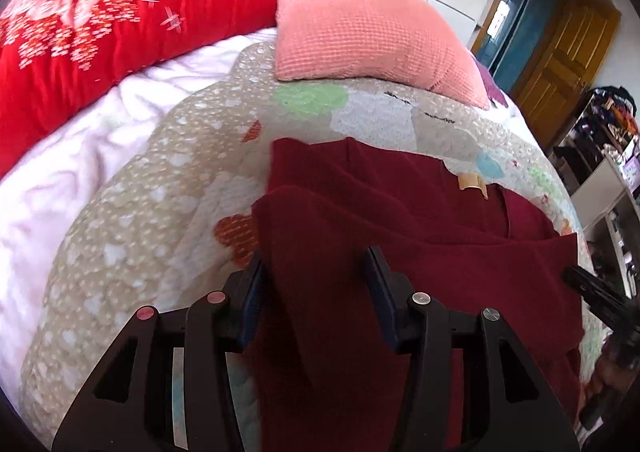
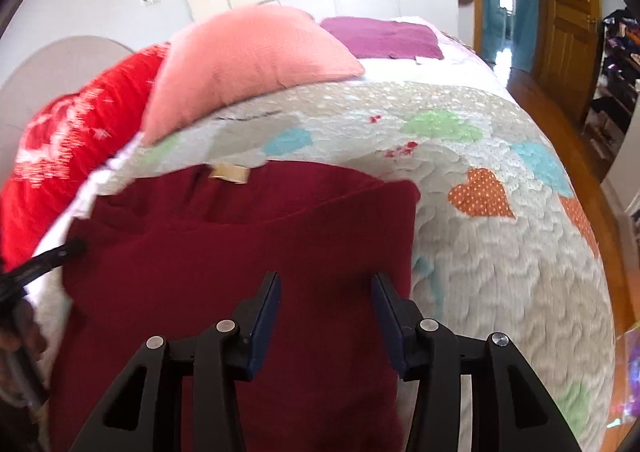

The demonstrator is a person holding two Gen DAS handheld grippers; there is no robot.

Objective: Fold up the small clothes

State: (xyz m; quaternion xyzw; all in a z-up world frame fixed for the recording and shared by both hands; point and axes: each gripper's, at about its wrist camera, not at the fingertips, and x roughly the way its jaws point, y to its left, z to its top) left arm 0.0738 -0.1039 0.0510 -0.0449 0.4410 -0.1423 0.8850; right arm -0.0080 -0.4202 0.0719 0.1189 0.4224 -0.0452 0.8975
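Note:
A dark red garment (image 1: 420, 252) with a tan neck label (image 1: 472, 182) lies partly folded on the patterned quilt (image 1: 160, 192). My left gripper (image 1: 316, 264) is open, its jaws wide apart over the garment's left edge, with cloth between them. My right gripper (image 2: 326, 288) is open over the garment (image 2: 240, 244) near its right edge. The label shows in the right wrist view (image 2: 230, 173). The tip of the right gripper (image 1: 592, 288) shows at the right edge of the left wrist view. The left gripper's tip (image 2: 40, 264) shows at the left of the right wrist view.
A pink pillow (image 1: 360, 28) and a red flowered blanket (image 1: 100, 24) lie at the head of the bed. A purple cloth (image 2: 384, 36) lies farther back. The quilt (image 2: 500, 232) drops off to a wooden floor (image 2: 560, 124) on the right, near a door and shelves.

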